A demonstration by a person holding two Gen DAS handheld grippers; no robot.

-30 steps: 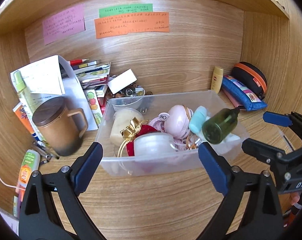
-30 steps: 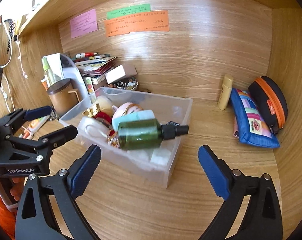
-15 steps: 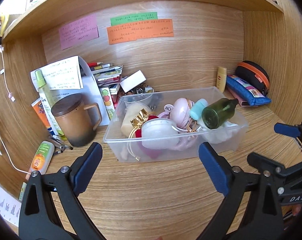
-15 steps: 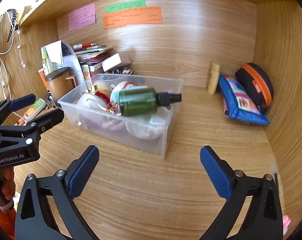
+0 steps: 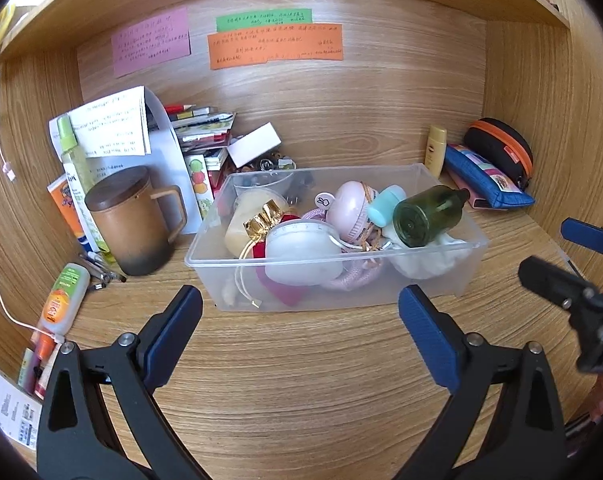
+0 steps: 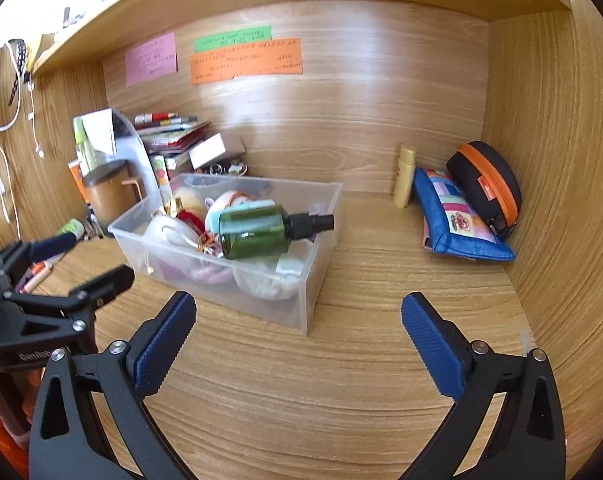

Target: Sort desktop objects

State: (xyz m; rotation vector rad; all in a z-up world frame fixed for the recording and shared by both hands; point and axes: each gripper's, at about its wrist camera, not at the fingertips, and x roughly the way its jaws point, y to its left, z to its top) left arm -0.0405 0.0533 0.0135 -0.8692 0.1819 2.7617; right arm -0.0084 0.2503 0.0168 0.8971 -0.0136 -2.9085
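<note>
A clear plastic bin (image 5: 441, 292) stands on the wooden desk, also in the right wrist view (image 6: 301, 304). It holds a green spray bottle (image 5: 429, 216) (image 6: 257, 232), a pink round case (image 5: 351, 208), a white lidded jar (image 5: 301, 252) and several other small items. My left gripper (image 5: 299, 328) is open and empty, in front of the bin. My right gripper (image 6: 297, 340) is open and empty, in front of the bin's right corner. Each gripper shows at the edge of the other's view.
A brown lidded mug (image 5: 129, 220), papers, books and bottles crowd the back left. A small orange-labelled bottle (image 5: 63, 296) and pens lie at the left. A yellow tube (image 6: 404, 176), a blue pouch (image 6: 457, 220) and a black case (image 6: 487, 184) sit at the back right.
Both grippers have pulled back from the bin, which now looks smaller and farther. Both stay open and empty. The bin and its contents have not moved.
</note>
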